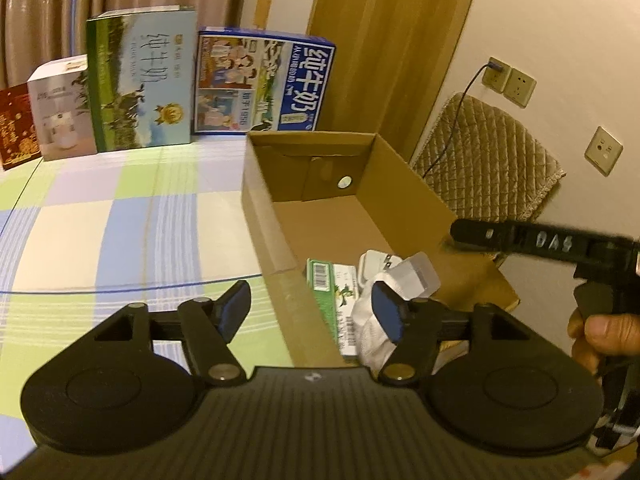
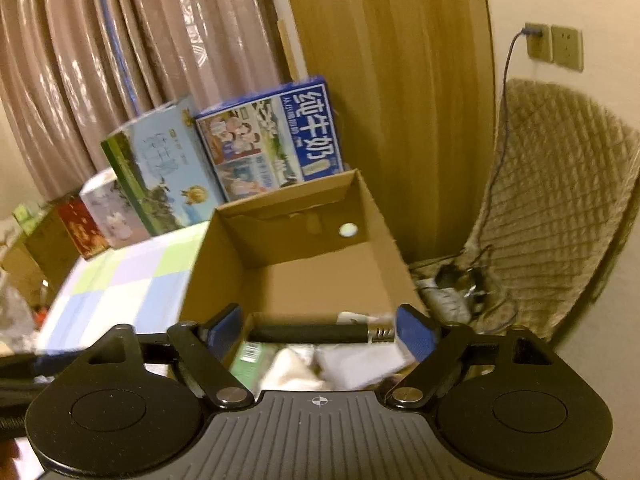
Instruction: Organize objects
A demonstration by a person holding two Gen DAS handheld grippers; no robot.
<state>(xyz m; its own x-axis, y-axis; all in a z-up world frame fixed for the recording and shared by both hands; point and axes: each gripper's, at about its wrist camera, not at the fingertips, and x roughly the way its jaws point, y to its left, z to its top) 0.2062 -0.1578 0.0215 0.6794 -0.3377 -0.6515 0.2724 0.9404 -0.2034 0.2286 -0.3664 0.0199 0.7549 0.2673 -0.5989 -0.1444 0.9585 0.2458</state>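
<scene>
An open cardboard box (image 1: 264, 216) stands on the checked table and holds a green packet (image 1: 326, 292), a white charger (image 1: 374, 264), white cloth (image 1: 370, 320) and a clear plastic piece (image 1: 422, 276). My left gripper (image 1: 312, 312) is open and empty above the box's near left corner. In the right wrist view, my right gripper (image 2: 320, 330) hangs over the box (image 2: 372, 216), shut on a black rod (image 2: 312, 332) with a silver end, held lengthwise between the pads. It is also in the left wrist view, where the right gripper (image 1: 464, 236) reaches in over the box's right wall, held by a hand (image 1: 596, 332).
Milk cartons, one green (image 1: 140, 80) and one blue (image 1: 264, 80), a white box (image 1: 64, 108) and a red one (image 1: 16, 128) line the table's back edge. A chair with a quilted cover (image 1: 488, 160) stands right of the box, under wall sockets (image 1: 508, 80) with a cable.
</scene>
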